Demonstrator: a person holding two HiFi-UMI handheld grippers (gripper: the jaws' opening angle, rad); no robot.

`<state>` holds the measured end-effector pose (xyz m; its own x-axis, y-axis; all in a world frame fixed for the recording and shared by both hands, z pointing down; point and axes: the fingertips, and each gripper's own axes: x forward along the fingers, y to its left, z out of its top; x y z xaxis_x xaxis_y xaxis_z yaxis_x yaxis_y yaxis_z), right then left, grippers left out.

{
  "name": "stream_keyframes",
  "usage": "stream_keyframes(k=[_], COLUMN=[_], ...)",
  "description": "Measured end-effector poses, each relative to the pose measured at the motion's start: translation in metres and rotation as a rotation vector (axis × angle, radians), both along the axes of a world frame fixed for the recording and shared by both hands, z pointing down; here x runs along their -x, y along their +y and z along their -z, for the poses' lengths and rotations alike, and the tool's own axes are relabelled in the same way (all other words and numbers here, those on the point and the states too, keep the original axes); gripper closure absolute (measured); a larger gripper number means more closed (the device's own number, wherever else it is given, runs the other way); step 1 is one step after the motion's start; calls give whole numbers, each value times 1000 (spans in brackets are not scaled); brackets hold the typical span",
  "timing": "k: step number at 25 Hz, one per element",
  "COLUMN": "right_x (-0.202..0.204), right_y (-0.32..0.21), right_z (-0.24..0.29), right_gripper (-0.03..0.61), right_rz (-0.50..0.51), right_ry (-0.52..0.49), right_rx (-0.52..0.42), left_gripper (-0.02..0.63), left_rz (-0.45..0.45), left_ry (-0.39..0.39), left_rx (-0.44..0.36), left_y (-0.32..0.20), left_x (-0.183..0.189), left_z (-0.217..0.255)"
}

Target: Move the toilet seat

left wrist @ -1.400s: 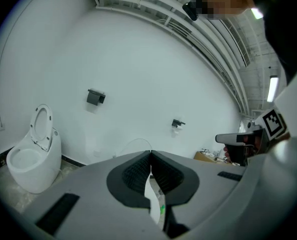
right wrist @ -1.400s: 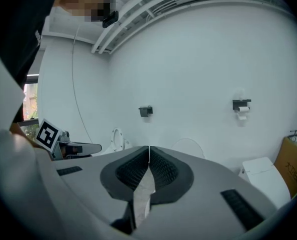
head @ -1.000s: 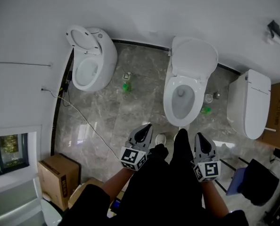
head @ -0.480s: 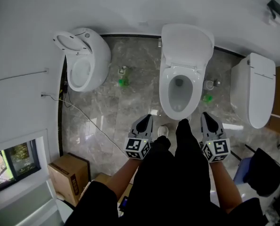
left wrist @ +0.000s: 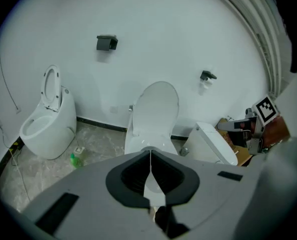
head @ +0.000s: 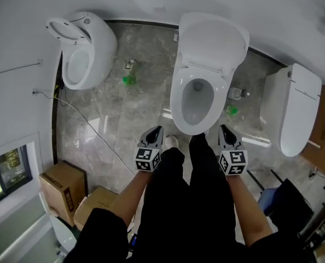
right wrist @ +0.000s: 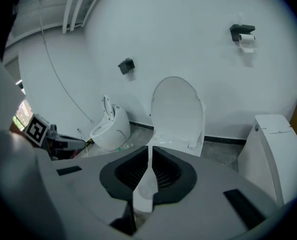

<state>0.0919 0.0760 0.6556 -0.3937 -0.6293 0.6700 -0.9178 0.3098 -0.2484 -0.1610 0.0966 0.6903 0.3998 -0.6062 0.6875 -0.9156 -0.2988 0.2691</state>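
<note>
Close in: left gripper [head: 155, 131] and right gripper [head: 224, 129] are held low, 1 on each side of the person's black trousers [head: 190, 201]. Both point down and forward at the middle toilet's bowl [head: 195, 100].

- Left gripper [left wrist: 150, 153]: jaws pressed together, only a hairline seam between the dark pads. Nothing gripped, nothing touched.
- Right gripper [right wrist: 149, 153]: same, jaws closed tip to tip and empty.
- Each gripper is grey and matt, with a checker-marked cube at the back.

Floor [head: 135, 114]: grey veined stone, polished, with glare patches. A thin cable [head: 86, 125] trails across it. 2 cardboard boxes [head: 61, 193] sit at the near left.

Middle toilet: glossy white ceramic with an egg-shaped bowl. The toilet seat [head: 214, 40] is tipped up off the bowl and leans back against the white wall, a smooth oval panel. Cannot tell whether a separate ring lies on the rim.

- Left toilet [head: 83, 53]: rounder body, its seat also raised.
- Right toilet [head: 294, 111]: boxy, lid shut.
- A green bottle [head: 128, 80] stands on the floor between the left and middle toilets.

View differences:
- Head view alone shows the boxes, the cable and a window [head: 6, 171].
- Left gripper view alone shows a dark wall fitting [left wrist: 106, 43] above the left toilet.
- Right gripper view alone shows a paper roll holder [right wrist: 244, 36] high on the wall.
</note>
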Motion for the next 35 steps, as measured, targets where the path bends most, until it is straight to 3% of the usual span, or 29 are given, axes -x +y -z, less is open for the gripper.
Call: stream_keyframes(k=[3, 5, 9, 12, 15, 19, 21, 25, 27, 29, 32, 35], right_x=[2, -4, -37, -54, -61, -66, -63, -47, -44, -43, -49, -55], right_y=[-6, -7, -3, -8, 6, 26, 35, 38, 35, 31, 22, 17], right_z=[-62, -99, -156, -193, -231, -276, -294, -323, -335, -344, -357, -369], right_gripper=[546, 546, 546, 539, 481, 450, 402, 381, 369, 351, 326, 316], right_rz=[87, 89, -43, -163, -214, -268, -284, -219, -220, -243, -337, -446], right_ry=[49, 80, 96, 70, 78, 31, 0, 14, -11, -32, -69, -124], right_rx=[26, 54, 127, 158, 199, 262, 298, 318, 334, 345, 367, 402], left_gripper=[597, 597, 597, 597, 586, 537, 514, 443, 372, 345, 319, 318], left_rz=[14, 2, -38, -127, -215, -163, -157, -206, -201, -190, -122, 13], left_ry=[-22, -31, -35, -49, -72, -32, -9, 16, 51, 66, 52, 76], left_rx=[55, 86, 134, 130, 116, 130, 150, 234, 287, 320, 360, 422], left_y=[-4, -4, -2, -18, -26, -30, -29, -20, -17, -16, -14, -12], left_x=[-1, -3, -12, -21, -27, -25, -26, -34, -40, -44, -39, -26], left_z=[-57, -93, -145, -177, -204, -234, -249, -285, -300, -310, -323, -339])
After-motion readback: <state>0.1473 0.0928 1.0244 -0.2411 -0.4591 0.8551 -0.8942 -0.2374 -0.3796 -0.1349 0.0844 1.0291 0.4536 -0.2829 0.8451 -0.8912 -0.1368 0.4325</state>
